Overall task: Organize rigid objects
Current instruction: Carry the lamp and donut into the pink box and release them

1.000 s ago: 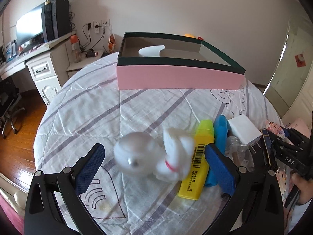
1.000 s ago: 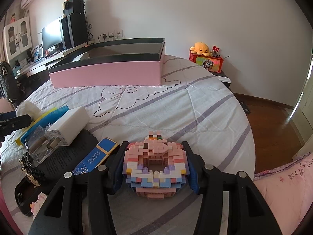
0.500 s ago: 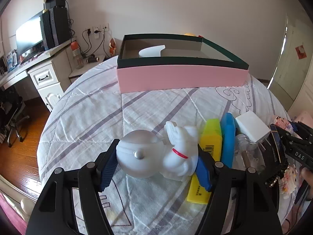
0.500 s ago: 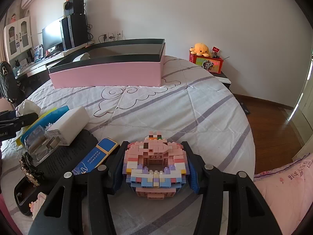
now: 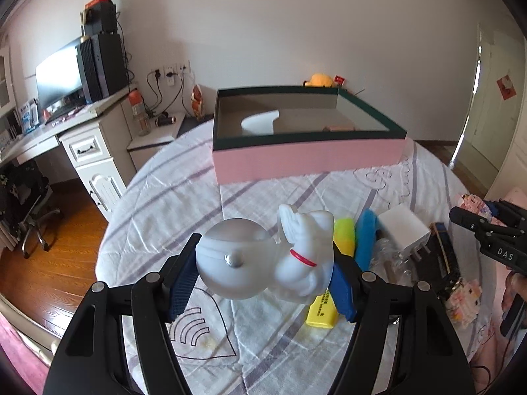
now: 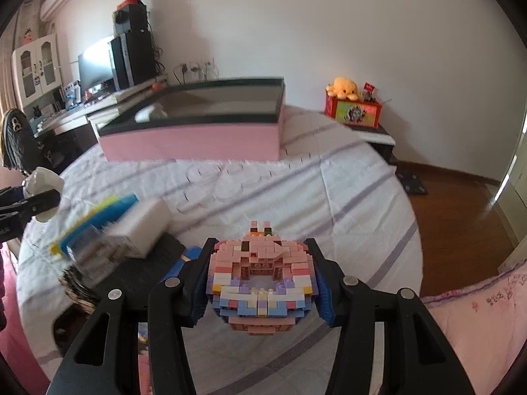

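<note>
Glossy white astronaut figurine (image 5: 263, 256) clamped in left gripper (image 5: 263, 278), brick-built donut (image 6: 262, 279) clamped in right gripper (image 6: 262, 283); could slip or shed bricks en route to pink box (image 5: 309, 159).

bed (image 5: 158, 197) | pink box (image 5: 306, 161) | yellow highlighter (image 5: 324, 312) | white charger (image 5: 403, 230)

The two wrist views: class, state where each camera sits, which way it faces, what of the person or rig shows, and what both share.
Left wrist: sits on the left gripper, facing along its fingers at the white figurine it clamps, with the pink box beyond; the right gripper shows at the edge.
Right wrist: sits on the right gripper, facing the brick donut it clamps.
Shared: box, figurine, white charger, bed.
</note>
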The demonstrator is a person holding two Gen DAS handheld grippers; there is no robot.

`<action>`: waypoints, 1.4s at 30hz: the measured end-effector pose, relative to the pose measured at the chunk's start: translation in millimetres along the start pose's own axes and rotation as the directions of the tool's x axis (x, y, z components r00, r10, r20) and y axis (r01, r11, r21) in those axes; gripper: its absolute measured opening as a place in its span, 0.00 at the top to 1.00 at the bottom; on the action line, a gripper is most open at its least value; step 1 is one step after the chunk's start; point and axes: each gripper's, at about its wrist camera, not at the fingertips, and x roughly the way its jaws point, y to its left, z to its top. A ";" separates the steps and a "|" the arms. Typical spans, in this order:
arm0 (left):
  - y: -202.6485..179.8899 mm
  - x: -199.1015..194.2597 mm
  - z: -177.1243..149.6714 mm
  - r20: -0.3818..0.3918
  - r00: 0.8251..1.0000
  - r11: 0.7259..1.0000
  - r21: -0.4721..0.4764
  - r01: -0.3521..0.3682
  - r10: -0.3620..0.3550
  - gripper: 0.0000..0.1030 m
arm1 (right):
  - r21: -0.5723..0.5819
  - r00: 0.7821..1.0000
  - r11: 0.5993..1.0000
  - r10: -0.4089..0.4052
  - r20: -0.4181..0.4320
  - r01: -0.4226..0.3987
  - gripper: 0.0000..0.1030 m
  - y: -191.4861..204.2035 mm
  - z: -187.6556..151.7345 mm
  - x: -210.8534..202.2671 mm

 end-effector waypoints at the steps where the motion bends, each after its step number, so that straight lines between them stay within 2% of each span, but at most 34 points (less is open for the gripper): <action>1: -0.7 -2.9 2.6 0.009 1.000 1.000 0.002 -0.001 0.001 0.32 | -0.008 1.000 1.000 -0.001 0.012 0.001 0.49 1.7 3.0 -3.8; 7: -5.7 -18.7 31.8 0.083 0.997 1.000 0.015 -0.008 0.006 0.32 | -0.047 0.996 0.998 0.039 0.086 -0.035 0.49 8.7 34.8 -27.2; 13: -9.5 -32.4 71.8 0.173 0.984 0.999 0.013 -0.039 0.036 0.32 | -0.103 0.984 0.991 0.096 0.153 -0.081 0.49 19.7 76.5 -41.1; 19: -16.9 -20.4 110.4 0.201 0.979 0.998 0.050 -0.036 0.026 0.32 | -0.149 0.974 0.982 0.141 0.176 -0.115 0.49 31.1 112.5 -33.6; 26: -20.7 20.9 153.0 0.174 0.985 0.997 0.081 -0.005 -0.009 0.32 | -0.173 0.972 0.976 0.160 0.174 -0.130 0.49 32.0 154.9 -5.5; 31: -23.7 70.0 181.1 0.109 0.994 0.995 0.101 0.009 -0.020 0.32 | -0.186 0.980 0.975 0.145 0.137 -0.119 0.48 31.9 179.2 31.6; 37: -32.5 134.5 196.2 -0.001 0.999 0.992 0.118 0.038 -0.039 0.32 | -0.200 0.994 0.974 0.110 0.024 -0.103 0.48 35.0 190.9 95.2; 39: -35.5 150.1 194.5 -0.029 0.999 0.991 0.135 0.020 -0.017 0.32 | -0.214 0.995 0.972 0.093 -0.034 -0.098 0.48 37.4 190.3 118.6; 42: -36.3 171.5 188.5 -0.061 0.998 0.991 0.134 0.014 -0.006 0.32 | -0.226 0.994 0.969 0.081 -0.079 -0.097 0.48 37.5 187.5 141.8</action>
